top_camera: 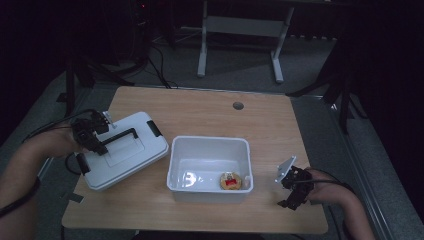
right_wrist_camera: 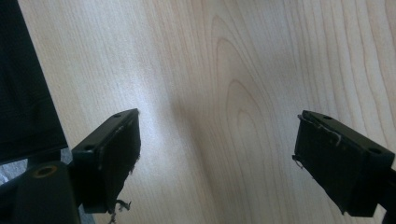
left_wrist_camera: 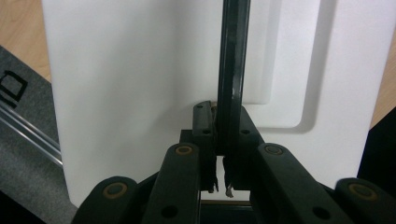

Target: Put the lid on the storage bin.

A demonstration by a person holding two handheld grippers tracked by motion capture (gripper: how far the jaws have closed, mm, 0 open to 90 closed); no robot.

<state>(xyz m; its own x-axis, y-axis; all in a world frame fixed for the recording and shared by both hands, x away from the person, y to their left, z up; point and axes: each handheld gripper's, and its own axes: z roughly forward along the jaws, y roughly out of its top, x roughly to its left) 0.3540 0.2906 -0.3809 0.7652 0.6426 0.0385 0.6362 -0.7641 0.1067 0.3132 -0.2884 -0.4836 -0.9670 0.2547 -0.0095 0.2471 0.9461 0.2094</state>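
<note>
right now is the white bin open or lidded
Open: the lid lies on the table left of the white bin, its black handle clamped in the left tool.

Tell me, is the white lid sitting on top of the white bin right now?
No: the lid lies on the table beside the open bin, its black handle clamped by the left hand-held gripper.

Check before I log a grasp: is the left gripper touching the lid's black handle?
Touching. The left gripper view shows the left gripper shut on the black handle.
</note>
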